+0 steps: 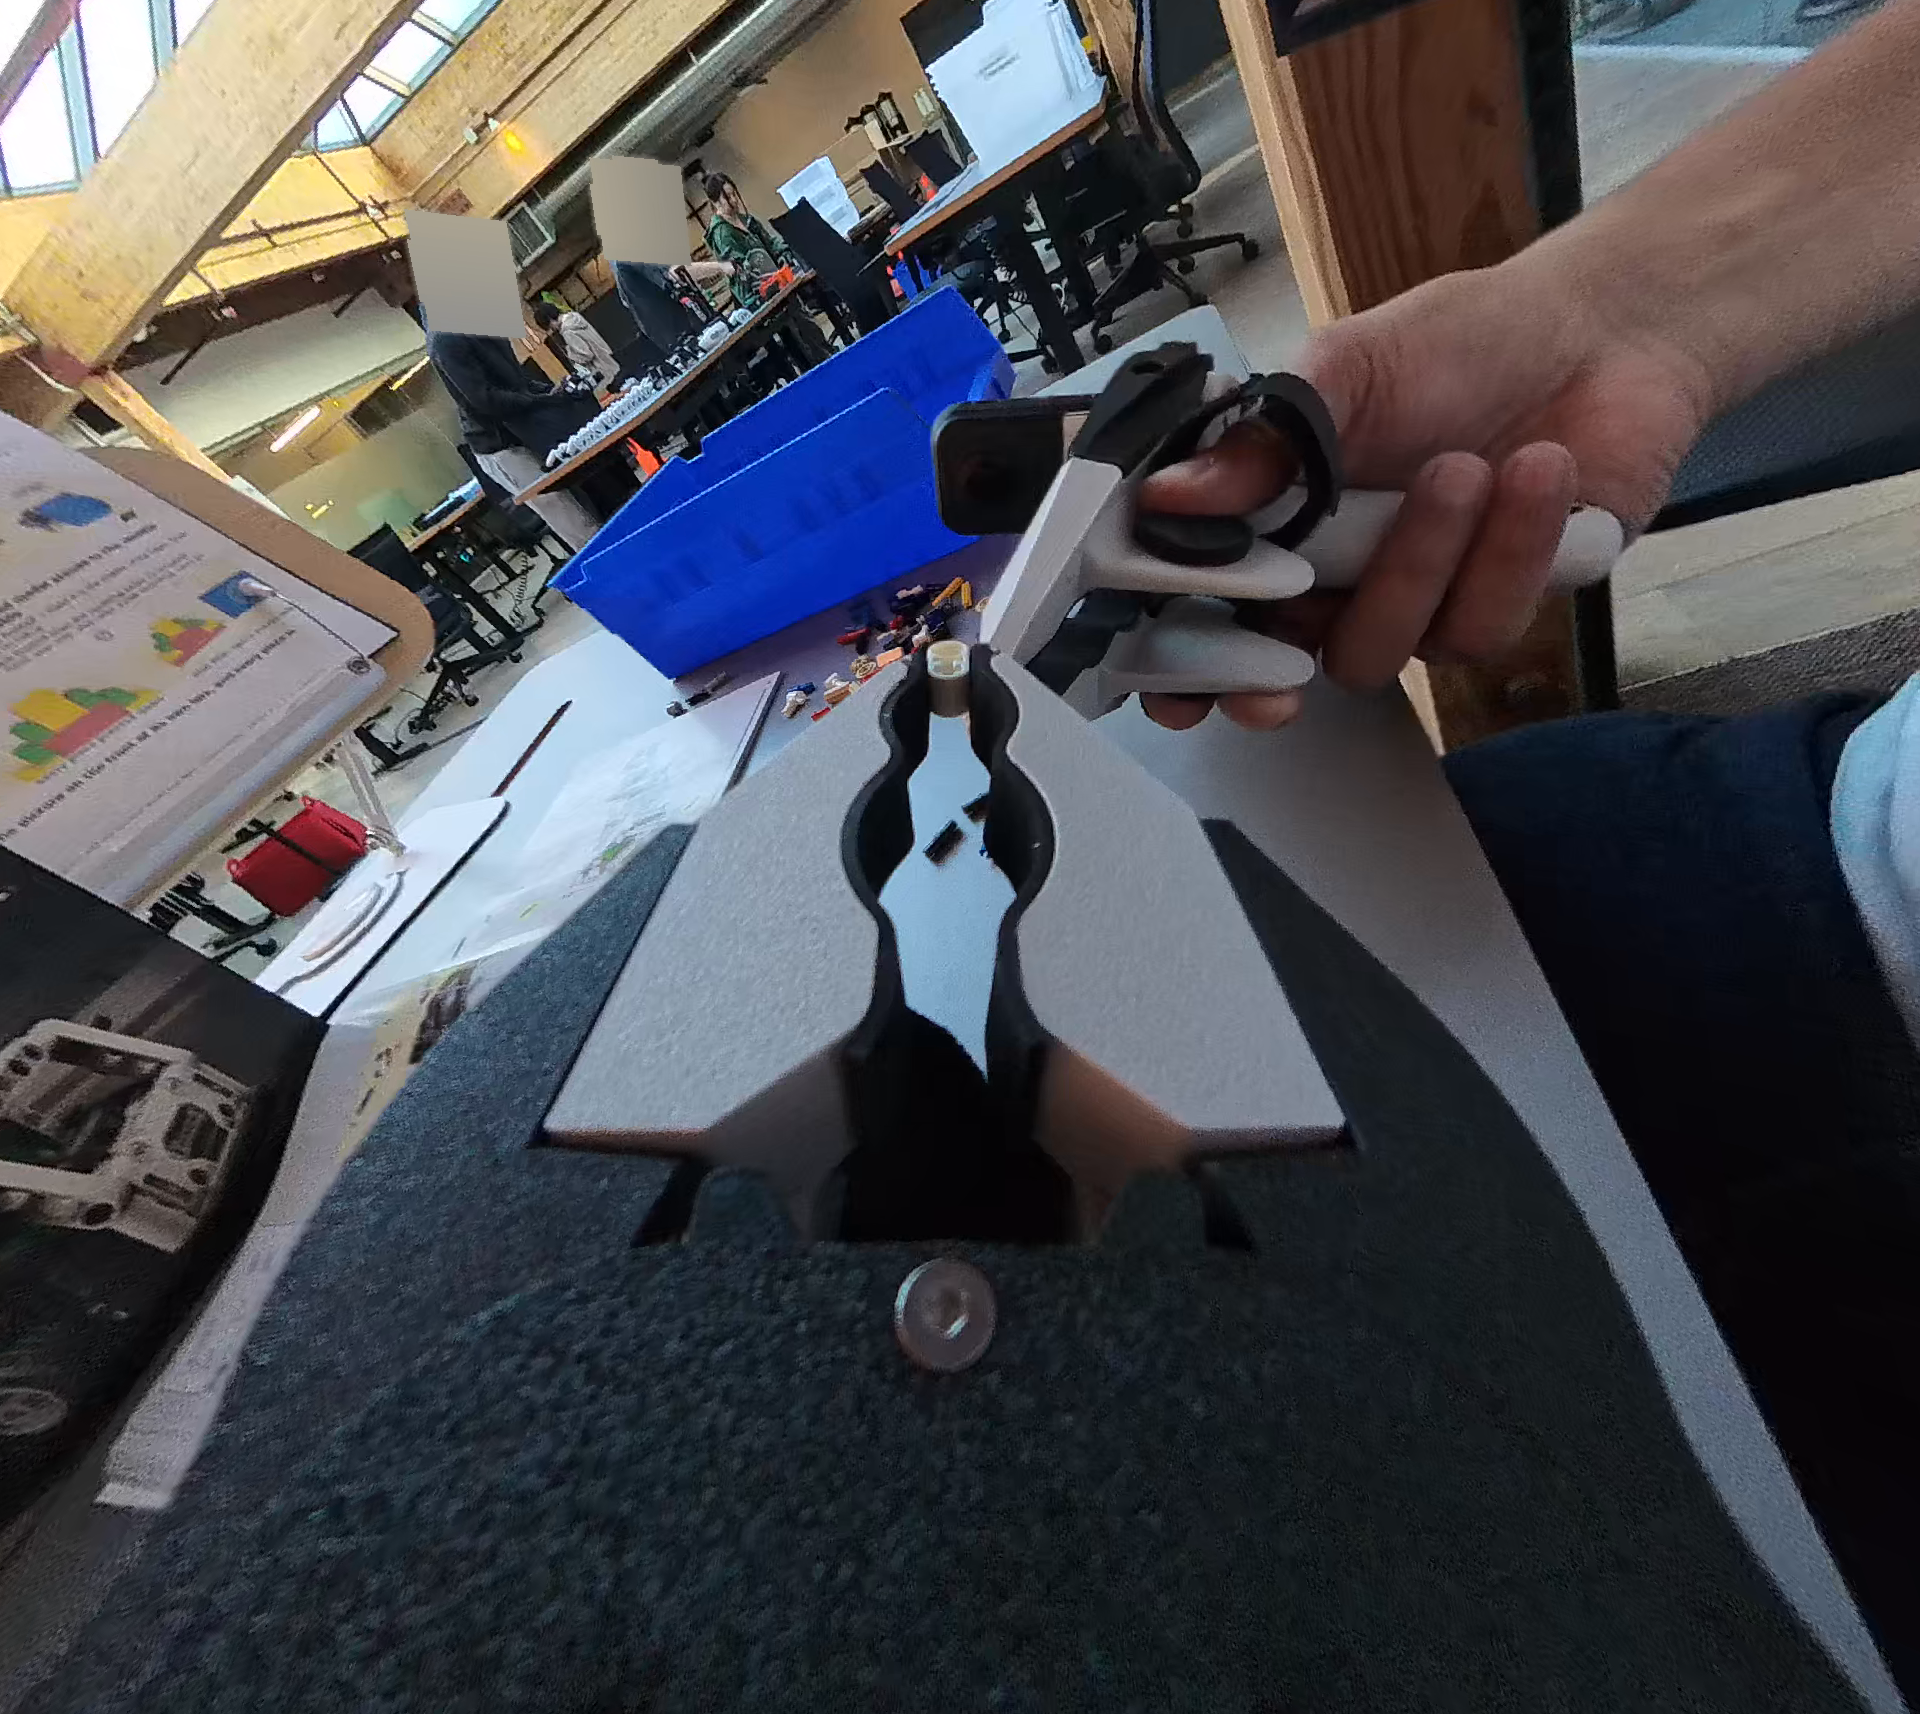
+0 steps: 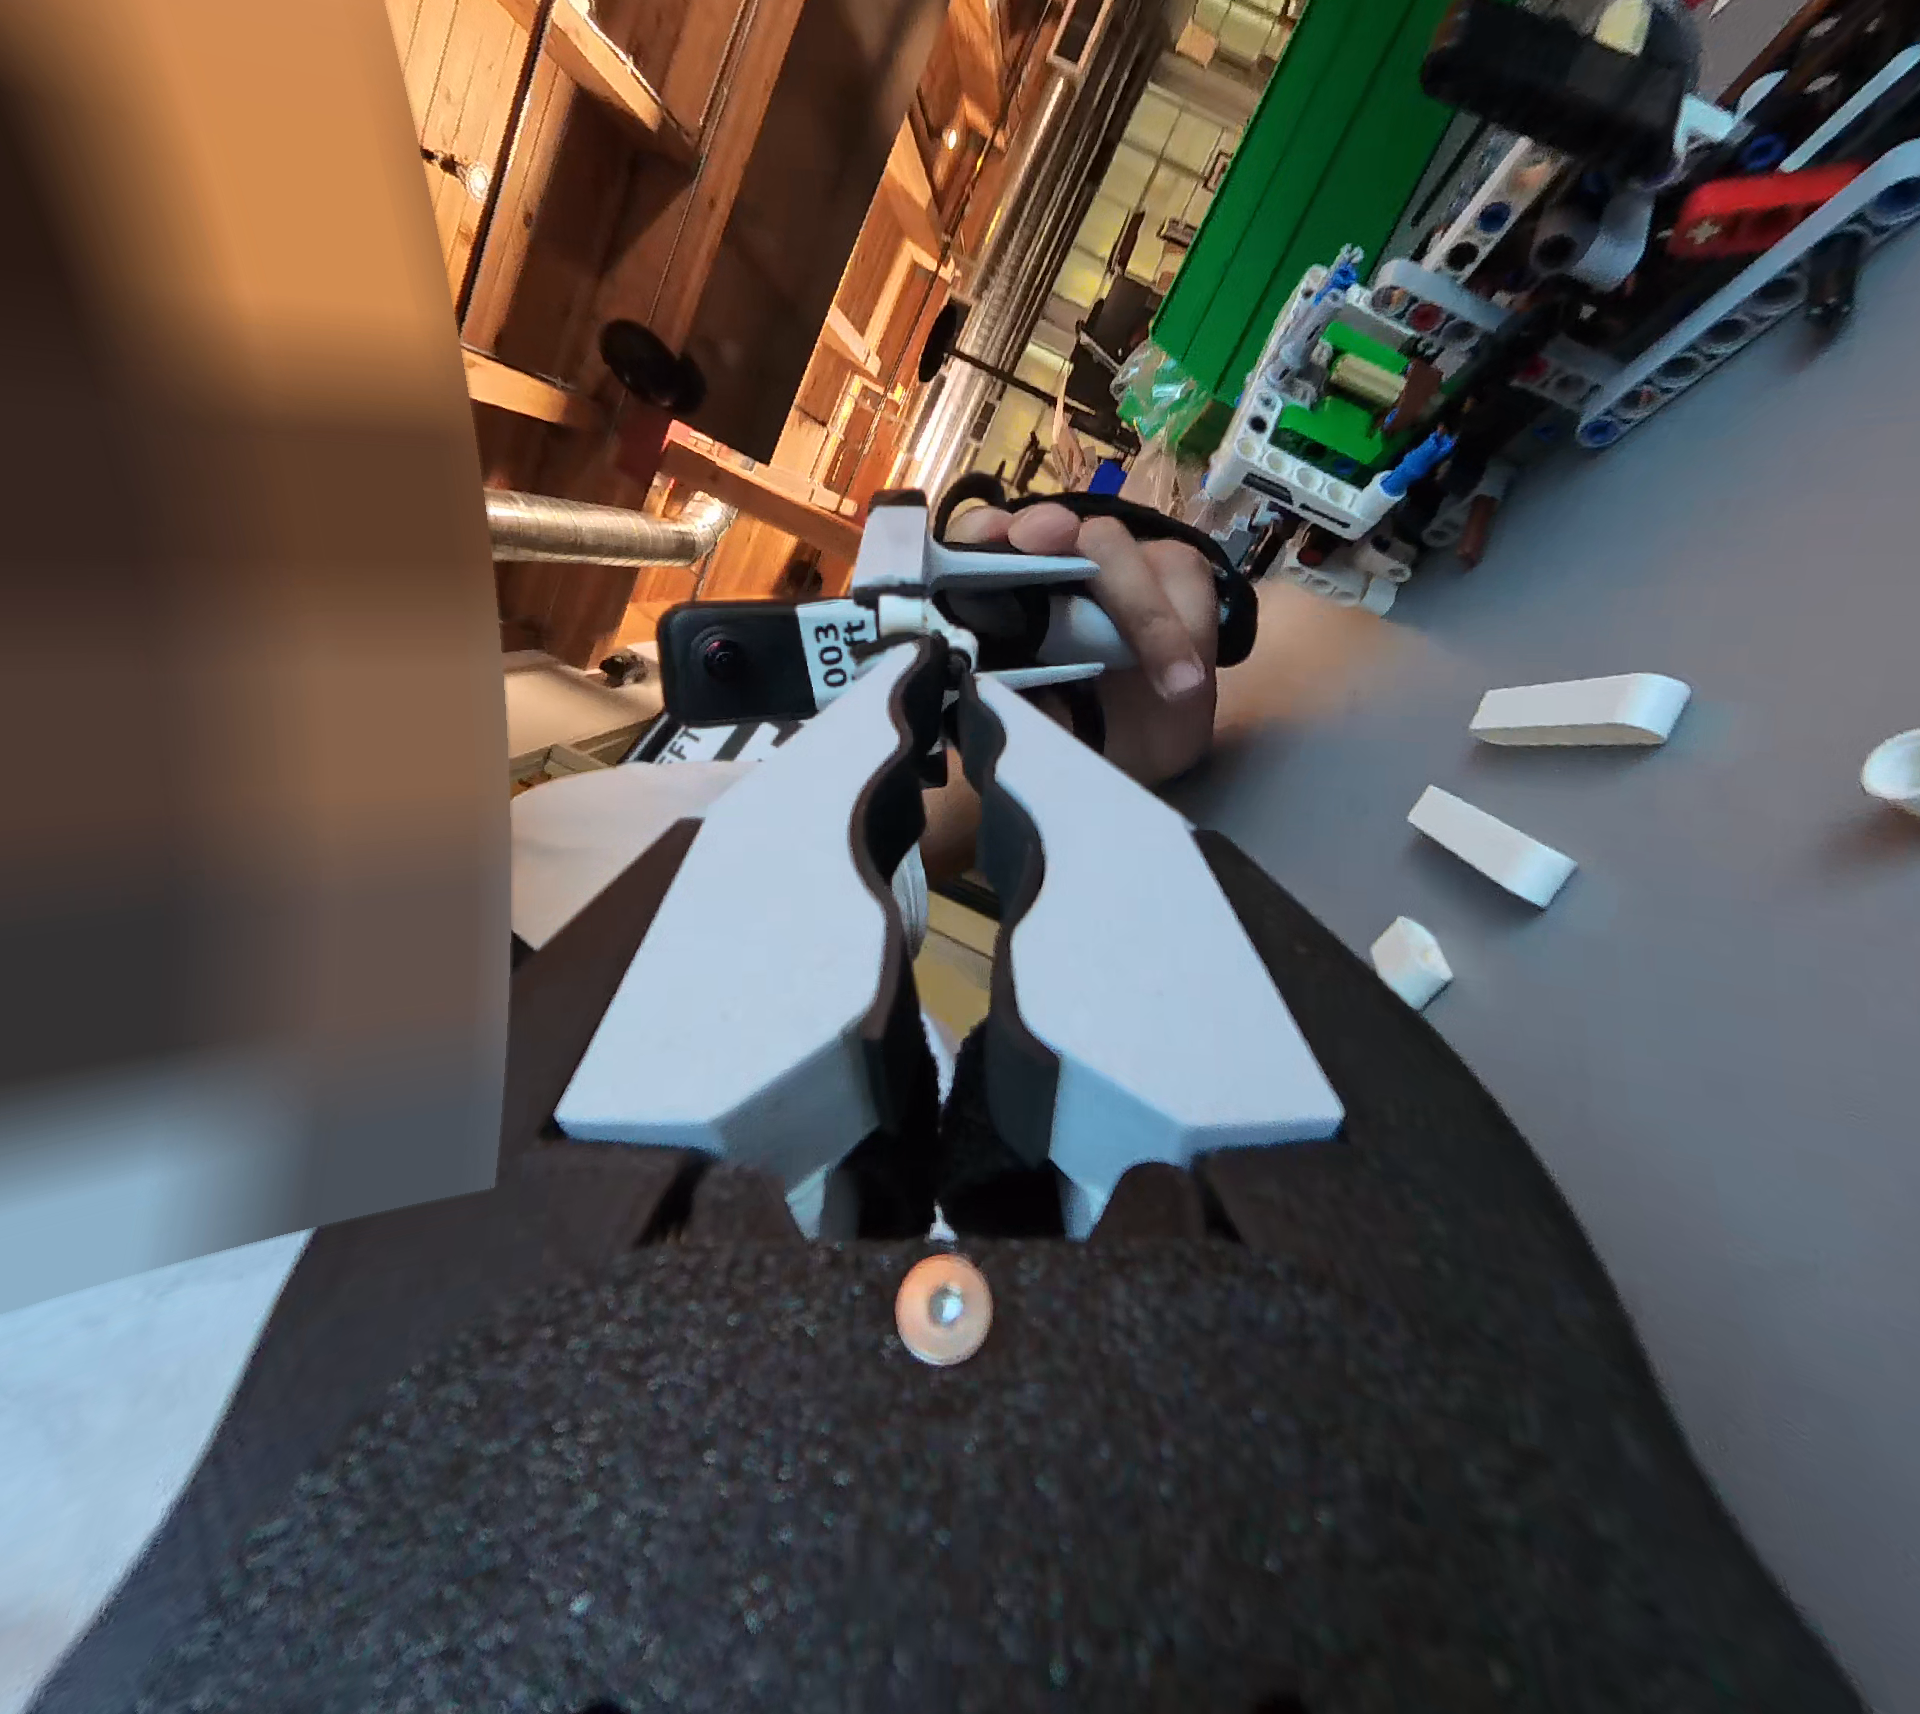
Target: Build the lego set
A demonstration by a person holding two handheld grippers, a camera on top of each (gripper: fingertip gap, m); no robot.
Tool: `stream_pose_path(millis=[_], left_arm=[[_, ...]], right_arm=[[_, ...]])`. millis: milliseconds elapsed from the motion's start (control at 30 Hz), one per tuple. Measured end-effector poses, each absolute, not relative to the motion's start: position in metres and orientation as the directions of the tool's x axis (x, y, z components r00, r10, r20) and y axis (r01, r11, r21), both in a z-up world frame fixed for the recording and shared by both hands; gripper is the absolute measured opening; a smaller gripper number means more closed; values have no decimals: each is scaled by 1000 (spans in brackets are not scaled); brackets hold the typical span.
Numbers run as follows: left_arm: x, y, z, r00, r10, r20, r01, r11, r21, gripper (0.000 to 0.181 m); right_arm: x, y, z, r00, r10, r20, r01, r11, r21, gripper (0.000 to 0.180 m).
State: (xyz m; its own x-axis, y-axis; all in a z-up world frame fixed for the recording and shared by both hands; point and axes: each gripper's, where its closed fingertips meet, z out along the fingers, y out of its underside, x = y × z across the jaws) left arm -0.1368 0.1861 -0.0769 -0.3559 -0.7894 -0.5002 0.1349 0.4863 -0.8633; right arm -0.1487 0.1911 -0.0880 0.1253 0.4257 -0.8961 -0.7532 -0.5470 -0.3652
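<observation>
Grey tabletop (image 2: 1662, 989) bears white pieces (image 2: 1491, 843); left gripper (image 1: 948, 672) pinches tan peg (image 1: 948, 665).

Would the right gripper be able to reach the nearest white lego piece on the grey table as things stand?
Probably yes. The small white piece lies alone on the bare grey table, just beside the right gripper, with nothing between them. The gripper's narrow jaws would likely need to open first.

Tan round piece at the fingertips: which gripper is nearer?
Left. The left gripper pinches the tan round piece at its tips; the right gripper points in from just beside it.
</observation>
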Motion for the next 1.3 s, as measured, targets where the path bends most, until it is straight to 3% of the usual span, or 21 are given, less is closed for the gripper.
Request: stream_pose_path(millis=[33, 200, 433, 567, 867, 1300], left_arm=[[-136, 186, -76, -360, -798, -483, 135, 468, -874, 4], [-139, 186, -72, -437, -822, -366, 130, 345, -930, 4], [-144, 182, -72, -562, -800, -209, 90, 191, -977, 5], [-146, 178, -76, -582, -780, -231, 93, 218, -972, 5], [-151, 173, -71, -585, -754, -299, 160, 253, -954, 5], [-153, 174, -77, -606, -717, -345, 167, 309, -936, 4]], right_arm=[[-148, 191, -87, 131, 435, -891, -759, -535, -372, 0], [-151, 191, -83, 174, 467, -867, -766, -489, -417, 0], [-148, 195, -86, 359, 490, -794, -717, -400, -571, 2], [-147, 191, -87, 427, 491, -759, -687, -370, -625, 3], [-154, 188, -82, 125, 477, -870, -729, -551, -407, 2], [-158, 187, -89, 39, 411, -911, -677, -660, -327, 2]])
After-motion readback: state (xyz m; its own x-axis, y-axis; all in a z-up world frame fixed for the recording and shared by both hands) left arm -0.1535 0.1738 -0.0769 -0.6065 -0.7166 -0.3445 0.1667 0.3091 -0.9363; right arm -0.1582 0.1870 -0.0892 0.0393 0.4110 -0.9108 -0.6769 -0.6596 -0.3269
